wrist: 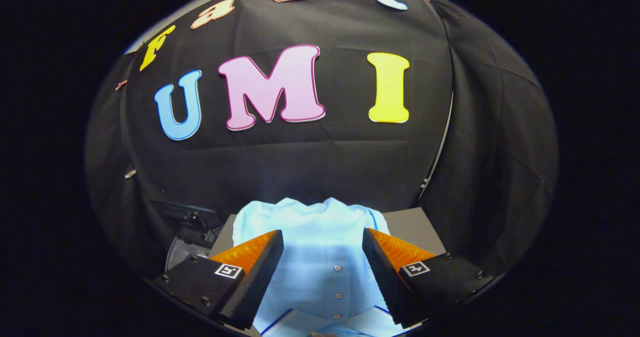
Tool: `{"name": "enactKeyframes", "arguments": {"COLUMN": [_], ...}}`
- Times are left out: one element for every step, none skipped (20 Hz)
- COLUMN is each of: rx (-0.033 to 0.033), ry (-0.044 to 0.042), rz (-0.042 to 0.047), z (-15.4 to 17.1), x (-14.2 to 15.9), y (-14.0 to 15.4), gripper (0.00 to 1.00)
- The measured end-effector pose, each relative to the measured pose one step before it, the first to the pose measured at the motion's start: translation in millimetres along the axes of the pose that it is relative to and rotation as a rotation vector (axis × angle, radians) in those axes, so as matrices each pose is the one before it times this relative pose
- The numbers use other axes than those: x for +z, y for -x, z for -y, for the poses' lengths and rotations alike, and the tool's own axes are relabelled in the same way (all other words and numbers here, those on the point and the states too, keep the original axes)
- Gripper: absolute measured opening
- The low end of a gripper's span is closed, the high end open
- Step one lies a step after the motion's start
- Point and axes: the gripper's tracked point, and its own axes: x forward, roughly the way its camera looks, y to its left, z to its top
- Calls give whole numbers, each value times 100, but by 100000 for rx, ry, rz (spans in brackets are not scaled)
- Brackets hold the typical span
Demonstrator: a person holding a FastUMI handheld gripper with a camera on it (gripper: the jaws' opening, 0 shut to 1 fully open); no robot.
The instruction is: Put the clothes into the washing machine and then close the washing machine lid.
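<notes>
Wall: black cloth point(320, 162) hangs all across the back, from 9 o'clock over 12 to 3 o'clock, with soft folds and creases.
Seam: at 3 o'clock two cloth panels meet along a pale vertical strip point(446, 127).
Table: a grey flat surface point(415, 227) lies at the foot of the wall, near 5 o'clock.
Light: soft and even, with a weak glow on the cloth just above the table.
Corner: at 7 o'clock dark equipment point(187, 222) stands low, unclear.
</notes>
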Motion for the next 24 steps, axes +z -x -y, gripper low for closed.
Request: {"name": "enactKeyframes", "arguments": {"rx": [-1066,-262,-213,-395,-666,-175,-214,-255,-145,-132,-109,-345,-86,642,1693,617,-424,2346,-611,75,-18,107,224,169], "ry": [-326,-819,-1199,-937,-383,-47,324,474,106,-257,113,353,884,931,722,1408,2248,1491,584,970,772,-8,-42,74], "rz": [-3003,-2330,-2227,-1920,-1675,-1495,-1783,-1227,-608,-695,454,-243,-916,-127,-683,-402,-556,-170,849,331,467,335,23,-82], "z": [305,38,132,332,187,166,91,123,17,-62,-21,66,-95,-129,-458,-246,-43,-634,162,-316,-10,21,16,-40], "x": [-595,-398,-530,-576,-463,-480,-515,-498,-264,-157,30,7,-141,-16,-32,-202,-23,-83,73,-48,84,-197,183,-48], "y": [-746,-459,-549,-400,-457,-246,-341,-348,-169,-42,14,-181,18,-109,-83,-91,-17,238,3,12,30,-161,199,125], "gripper": [100,100,100,100,100,100,100,99,99,100,100,100,99,98,96,84,72,60,41,23,23,22,5,5]}}
